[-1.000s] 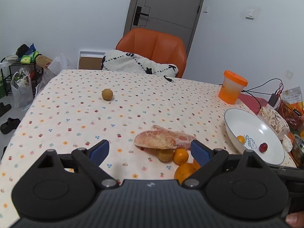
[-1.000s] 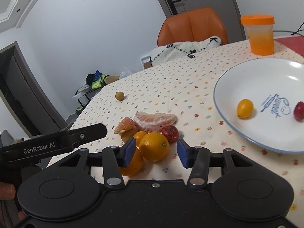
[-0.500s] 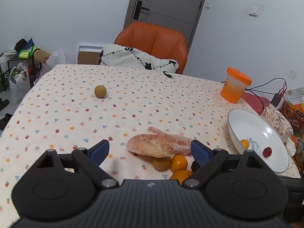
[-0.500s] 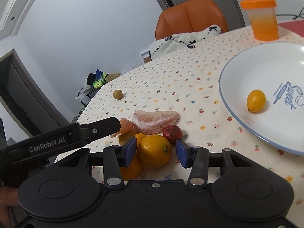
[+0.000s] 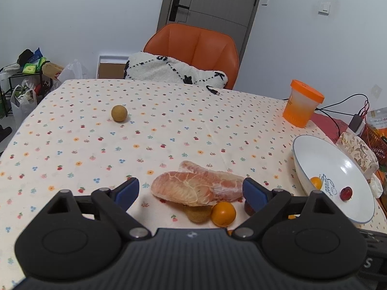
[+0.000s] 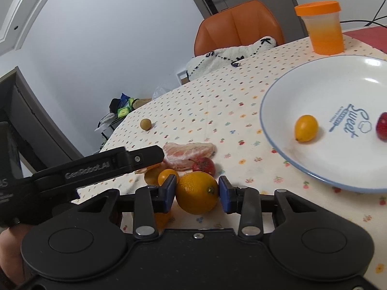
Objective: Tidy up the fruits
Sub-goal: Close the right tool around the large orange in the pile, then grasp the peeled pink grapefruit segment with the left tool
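Right claw closes on the orange; left claw waits wide over the pile.

The right claw (image 6: 196,192) has its blue pads at either side of the orange (image 6: 196,192), touching or nearly so; whether it grips firmly yet I cannot tell. The fruit sits at the near edge of the pile on the table (image 6: 217,101), likely chosen because it is outermost and can be taken without disturbing the rest. The bowl (image 6: 273,96) lies just to the right, already holding a kumquat (image 6: 306,128) and a red fruit (image 6: 382,125), so it looks like the collecting place. The left claw (image 5: 191,191) hangs fully spread and empty above the pomelo segments (image 5: 193,188), which lean on a small orange (image 5: 223,213) and a brown fruit (image 5: 197,215). A lone longan (image 5: 119,113) rests well apart.
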Demonstrator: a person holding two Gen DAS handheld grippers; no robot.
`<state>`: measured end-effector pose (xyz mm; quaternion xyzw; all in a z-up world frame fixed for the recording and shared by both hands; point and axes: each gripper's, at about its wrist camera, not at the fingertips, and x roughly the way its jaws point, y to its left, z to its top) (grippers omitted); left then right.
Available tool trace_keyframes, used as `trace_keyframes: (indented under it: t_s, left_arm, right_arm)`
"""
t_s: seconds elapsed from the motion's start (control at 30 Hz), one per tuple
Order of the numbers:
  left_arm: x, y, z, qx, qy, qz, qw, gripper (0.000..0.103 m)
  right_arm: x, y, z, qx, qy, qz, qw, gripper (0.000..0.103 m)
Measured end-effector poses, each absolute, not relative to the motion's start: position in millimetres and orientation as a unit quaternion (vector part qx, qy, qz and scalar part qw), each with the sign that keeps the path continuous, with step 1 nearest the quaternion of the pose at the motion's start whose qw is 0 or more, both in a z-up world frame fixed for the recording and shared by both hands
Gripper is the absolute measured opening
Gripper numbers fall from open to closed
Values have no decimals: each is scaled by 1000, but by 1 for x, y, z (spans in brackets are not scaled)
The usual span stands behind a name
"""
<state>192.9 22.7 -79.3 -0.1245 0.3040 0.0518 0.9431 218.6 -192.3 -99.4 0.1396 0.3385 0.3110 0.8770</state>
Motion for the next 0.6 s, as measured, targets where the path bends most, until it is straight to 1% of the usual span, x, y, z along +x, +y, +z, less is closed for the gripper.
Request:
trace_keyframes:
  t_s: [0.2, 0.27, 0.33, 0.37, 0.4, 0.43, 0.47, 0.5, 0.53, 0.6]
  left_arm:
    - [204, 16, -86, -114, 314, 53, 941, 92]
    - [208, 17, -89, -116, 320, 56, 939, 86]
    - [209, 20, -91, -123, 325, 57, 936, 77]
    - [209, 21, -92, -125, 324, 56, 936, 76]
    - [208, 23, -92, -128, 323, 53, 936, 72]
    - [208, 25, -92, -135, 321, 52, 936, 66]
    - [207, 28, -92, -143, 320, 51, 935, 63]
    - [206, 30, -92, -150, 321, 51, 934, 55]
    - [206, 33, -92, -157, 322, 49, 932, 51]
    - [205, 35, -91, -163, 325, 48, 930, 48]
  right_arm:
    - [217, -202, -99, 144, 333, 298, 883, 36]
    - [216, -204, -100, 143, 331, 295, 885, 36]
    - [217, -205, -101, 144, 332, 293, 885, 36]
    - [217, -205, -101, 145, 333, 293, 885, 36]
    - [217, -205, -101, 145, 333, 292, 885, 36]
    - [217, -204, -101, 145, 333, 292, 885, 36]
    - [217, -204, -101, 144, 333, 292, 885, 36]
    - [217, -204, -101, 143, 332, 292, 885, 36]
    - [216, -204, -101, 142, 332, 292, 886, 36]
    - [214, -204, -100, 142, 330, 292, 886, 36]
